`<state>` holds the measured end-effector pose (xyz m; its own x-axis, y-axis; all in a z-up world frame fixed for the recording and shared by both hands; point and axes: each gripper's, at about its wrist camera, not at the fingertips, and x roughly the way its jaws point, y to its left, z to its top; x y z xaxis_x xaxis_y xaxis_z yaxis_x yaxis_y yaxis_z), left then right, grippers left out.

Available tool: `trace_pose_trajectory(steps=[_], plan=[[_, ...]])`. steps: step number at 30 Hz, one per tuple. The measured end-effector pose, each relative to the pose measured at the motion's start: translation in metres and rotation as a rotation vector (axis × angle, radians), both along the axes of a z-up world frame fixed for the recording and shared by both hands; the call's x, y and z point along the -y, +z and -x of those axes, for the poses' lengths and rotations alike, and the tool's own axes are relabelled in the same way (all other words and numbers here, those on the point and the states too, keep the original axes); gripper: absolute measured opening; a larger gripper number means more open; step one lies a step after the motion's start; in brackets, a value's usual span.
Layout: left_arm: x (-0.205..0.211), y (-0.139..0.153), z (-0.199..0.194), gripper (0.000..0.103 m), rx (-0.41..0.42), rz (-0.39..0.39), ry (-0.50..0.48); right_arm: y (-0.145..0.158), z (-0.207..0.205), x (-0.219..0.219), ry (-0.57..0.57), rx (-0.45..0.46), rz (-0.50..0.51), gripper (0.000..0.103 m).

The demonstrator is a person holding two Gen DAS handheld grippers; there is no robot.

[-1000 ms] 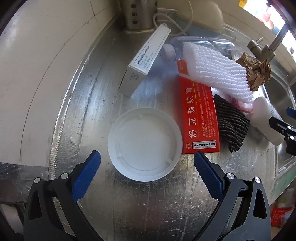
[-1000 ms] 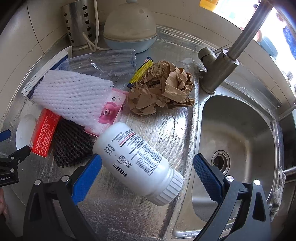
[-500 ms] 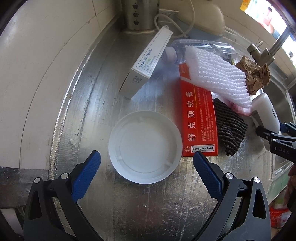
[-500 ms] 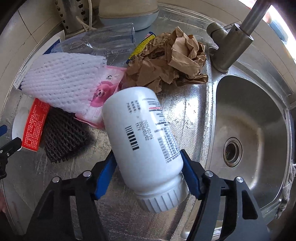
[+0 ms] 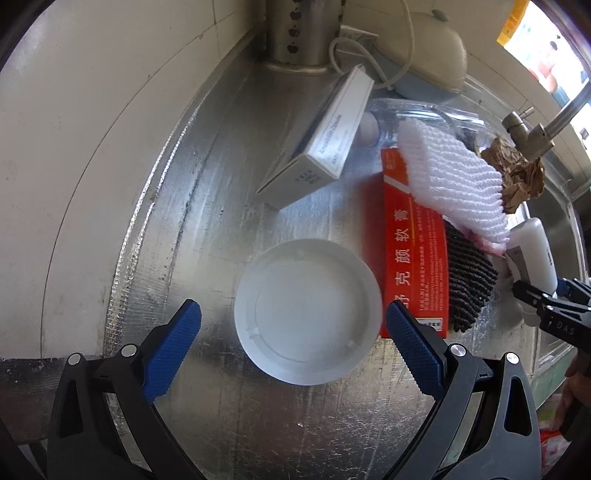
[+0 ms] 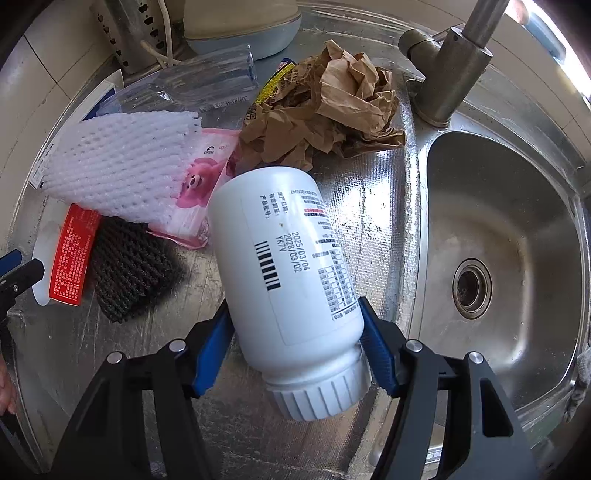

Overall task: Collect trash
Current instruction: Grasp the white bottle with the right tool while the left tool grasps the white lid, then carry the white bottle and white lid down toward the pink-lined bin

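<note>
My right gripper (image 6: 295, 354) is shut on a white pill bottle (image 6: 288, 280), gripped near its ribbed cap, base pointing away. The bottle also shows in the left wrist view (image 5: 535, 251). My left gripper (image 5: 295, 332) is open, its blue fingers either side of a white round lid (image 5: 308, 312) lying on the steel counter. Trash lies beyond: a red box (image 5: 410, 254), white foam netting (image 6: 122, 166), black netting (image 6: 129, 269), a pink packet (image 6: 199, 195), crumpled brown paper (image 6: 325, 110), a white carton (image 5: 325, 147) and clear plastic packaging (image 6: 199, 81).
The sink basin (image 6: 498, 258) with its drain lies right of the counter, the tap (image 6: 454, 62) behind it. A perforated steel utensil holder (image 5: 299, 33) and a grey-white appliance (image 5: 432, 48) with cable stand at the back wall. White wall tiles (image 5: 92, 129) are on the left.
My right gripper closed on the white bottle and lifted it slightly, turning its base away. My left gripper moved a little forward over the lid and stays open.
</note>
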<state>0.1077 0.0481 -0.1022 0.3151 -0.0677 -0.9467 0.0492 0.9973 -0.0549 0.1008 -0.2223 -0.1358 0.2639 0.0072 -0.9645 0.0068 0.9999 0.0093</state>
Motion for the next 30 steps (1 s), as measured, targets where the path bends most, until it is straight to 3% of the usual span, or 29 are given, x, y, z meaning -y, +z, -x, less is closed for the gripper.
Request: trace_pose_trajectory(steps=[4,9,13,15,19,20,21,24,30], plan=[[-0.003,-0.011,-0.008,0.094,-0.032,-0.012,0.03,-0.001,0.005,-0.008,0.003,0.0,0.006,0.064],[-0.001,-0.022,-0.014,0.077,-0.054,-0.016,0.022,0.001,0.009,-0.017,0.007,-0.003,0.009,0.064],[0.007,-0.021,-0.015,0.071,-0.037,-0.049,-0.01,0.002,0.009,-0.02,0.011,-0.007,0.008,0.064],[0.013,-0.018,-0.015,0.054,-0.023,-0.058,-0.026,0.002,0.008,-0.021,0.011,-0.008,0.007,0.064],[0.017,-0.015,-0.014,0.03,-0.013,-0.05,-0.042,0.004,0.009,-0.024,0.013,-0.01,0.005,0.064],[0.017,-0.015,-0.015,0.013,-0.014,-0.046,-0.043,0.004,0.009,-0.024,0.012,-0.01,0.005,0.064],[0.017,-0.014,-0.014,0.008,-0.015,-0.038,-0.044,0.004,0.009,-0.025,0.012,-0.01,0.005,0.064],[0.017,-0.014,-0.013,0.001,-0.021,-0.011,-0.046,0.005,0.01,-0.027,0.011,-0.01,0.003,0.064],[0.012,-0.018,-0.004,0.001,-0.015,-0.012,-0.056,0.004,0.012,-0.026,0.009,-0.008,-0.006,0.064]])
